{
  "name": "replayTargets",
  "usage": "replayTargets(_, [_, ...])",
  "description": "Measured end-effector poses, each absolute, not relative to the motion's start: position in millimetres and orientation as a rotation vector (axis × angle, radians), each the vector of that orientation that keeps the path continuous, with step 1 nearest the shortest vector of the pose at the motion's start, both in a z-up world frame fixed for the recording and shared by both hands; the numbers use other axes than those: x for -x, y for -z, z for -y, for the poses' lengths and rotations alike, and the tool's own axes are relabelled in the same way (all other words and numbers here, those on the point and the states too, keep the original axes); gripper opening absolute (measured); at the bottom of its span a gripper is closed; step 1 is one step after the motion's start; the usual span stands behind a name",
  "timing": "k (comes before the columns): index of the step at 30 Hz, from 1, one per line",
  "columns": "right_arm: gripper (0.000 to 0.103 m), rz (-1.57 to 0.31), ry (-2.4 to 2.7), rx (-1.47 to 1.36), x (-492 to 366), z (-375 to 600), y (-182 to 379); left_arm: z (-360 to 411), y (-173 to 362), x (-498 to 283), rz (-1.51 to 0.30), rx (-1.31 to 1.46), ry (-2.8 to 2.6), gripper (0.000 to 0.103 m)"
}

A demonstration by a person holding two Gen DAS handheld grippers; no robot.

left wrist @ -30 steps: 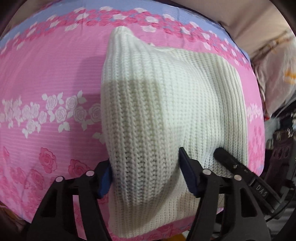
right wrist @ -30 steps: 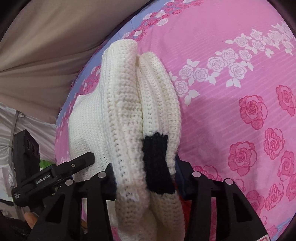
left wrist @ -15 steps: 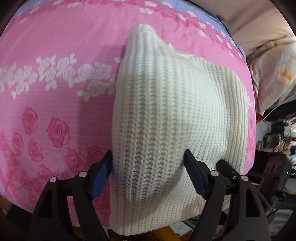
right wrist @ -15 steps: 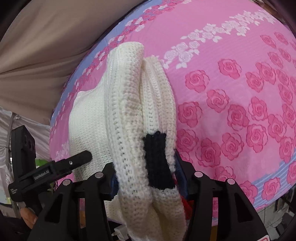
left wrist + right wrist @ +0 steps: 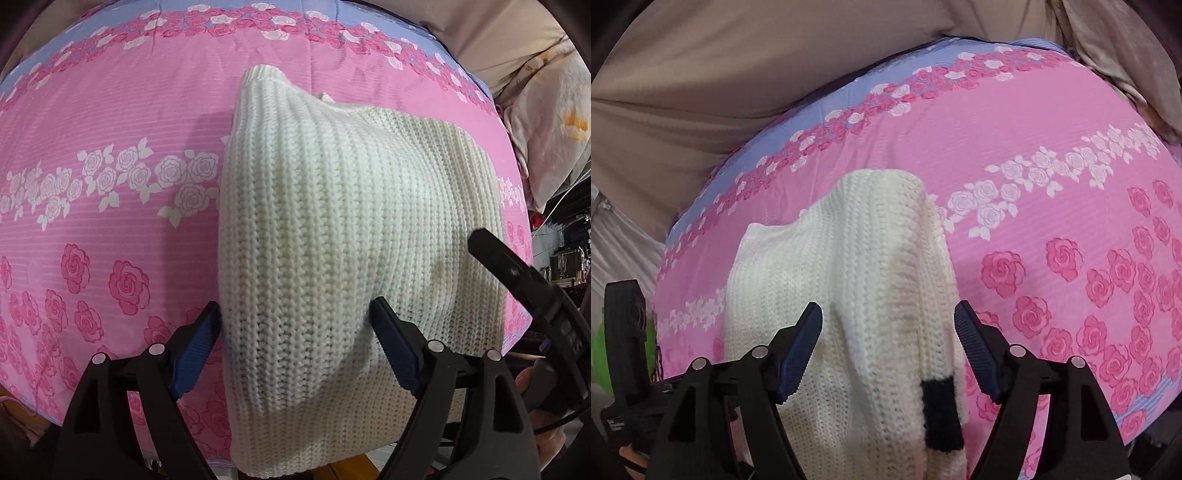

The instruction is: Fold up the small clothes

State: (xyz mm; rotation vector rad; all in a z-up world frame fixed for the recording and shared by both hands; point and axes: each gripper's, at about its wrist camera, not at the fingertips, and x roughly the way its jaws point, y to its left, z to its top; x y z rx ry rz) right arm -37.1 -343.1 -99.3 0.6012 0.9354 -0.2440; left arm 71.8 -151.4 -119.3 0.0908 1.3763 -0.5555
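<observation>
A white knitted sweater point(image 5: 332, 229) lies folded on the pink rose-print bedsheet point(image 5: 110, 155), its near edge hanging over the bed's front. My left gripper point(image 5: 295, 328) is open, its blue pads on either side of the sweater's near part. In the right wrist view the sweater point(image 5: 849, 266) shows a black band point(image 5: 940, 413) near its lower end. My right gripper point(image 5: 888, 325) is open, its pads wide apart and clear of the knit.
The right gripper's body point(image 5: 517, 280) shows at the right of the left wrist view. The left gripper's body point(image 5: 624, 332) shows at the left of the right wrist view. Beige cloth point(image 5: 738, 74) lies beyond the bed. A pale bundle point(image 5: 546, 110) lies at far right.
Both grippers opened: the right one let go of the bunched sweater, which now lies flatter on the bed. Both cameras pulled back slightly.
</observation>
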Motion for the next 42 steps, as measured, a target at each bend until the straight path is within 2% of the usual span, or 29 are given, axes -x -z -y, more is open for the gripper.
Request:
replayTargets(1, [0.051, -0.935, 0.233, -0.598, 33, 342, 99, 151, 119, -72, -1.375, -0.092, 0.555, 0.080])
replayTargets(2, [0.023, -0.939, 0.232, -0.595, 29, 341, 98, 149, 118, -72, -1.373, -0.093, 0.555, 0.080])
replayTargets(5, [0.018, -0.873, 0.196, -0.591, 26, 339, 78, 147, 116, -74, -1.367, -0.088, 0.553, 0.080])
replayTargets(6, [0.009, -0.830, 0.186, -0.569, 28, 338, 64, 146, 116, -74, -1.367, -0.085, 0.553, 0.082])
replayTargets(9, [0.009, -0.786, 0.192, -0.556, 26, 340, 49, 146, 115, -76, -1.364, -0.081, 0.550, 0.083])
replayTargets(12, [0.010, -0.956, 0.254, -0.513, 11, 352, 97, 147, 118, -78, -1.378, -0.085, 0.552, 0.083])
replayTargets(14, [0.015, -0.982, 0.250, -0.550, 16, 358, 115, 147, 119, -78, -1.380, -0.086, 0.548, 0.083])
replayTargets(16, [0.019, -0.952, 0.254, -0.605, 29, 361, 101, 148, 117, -77, -1.376, -0.086, 0.551, 0.083])
replayTargets(17, [0.027, -0.939, 0.263, -0.603, 36, 360, 91, 146, 116, -77, -1.378, -0.078, 0.553, 0.083])
replayTargets(18, [0.040, -0.926, 0.271, -0.598, 47, 357, 82, 143, 114, -76, -1.379, -0.069, 0.557, 0.082])
replayTargets(20, [0.057, -0.925, 0.275, -0.620, 71, 352, 77, 133, 108, -71, -1.369, -0.063, 0.574, 0.082])
replayTargets(21, [0.058, -0.944, 0.265, -0.643, 85, 348, 81, 128, 103, -67, -1.357, -0.069, 0.587, 0.082])
replayTargets(27, [0.057, -1.069, 0.233, -0.774, 141, 317, 121, 104, 84, -32, -1.268, -0.200, 0.650, 0.082])
replayTargets(28, [0.052, -1.068, 0.229, -0.766, 141, 312, 122, 100, 84, -30, -1.264, -0.219, 0.622, 0.082])
replayTargets(29, [0.019, -1.057, 0.226, -0.747, 139, 307, 120, 93, 84, -30, -1.271, -0.217, 0.600, 0.082])
replayTargets(30, [0.015, -1.051, 0.221, -0.730, 135, 303, 115, 86, 84, -31, -1.283, -0.197, 0.578, 0.082])
replayTargets(36, [0.014, -0.763, 0.029, -0.627, 127, 282, 8, 51, 67, -37, -1.254, -0.124, 0.519, 0.082])
replayTargets(38, [0.013, -0.827, 0.078, -0.637, 133, 291, 34, 55, 68, -34, -1.254, -0.131, 0.530, 0.082])
replayTargets(41, [0.014, -1.167, 0.236, -0.597, 144, 303, 140, 72, 75, -29, -1.273, -0.139, 0.563, 0.082])
replayTargets(42, [0.015, -1.165, 0.222, -0.674, 152, 306, 151, 77, 75, -28, -1.274, -0.141, 0.575, 0.082])
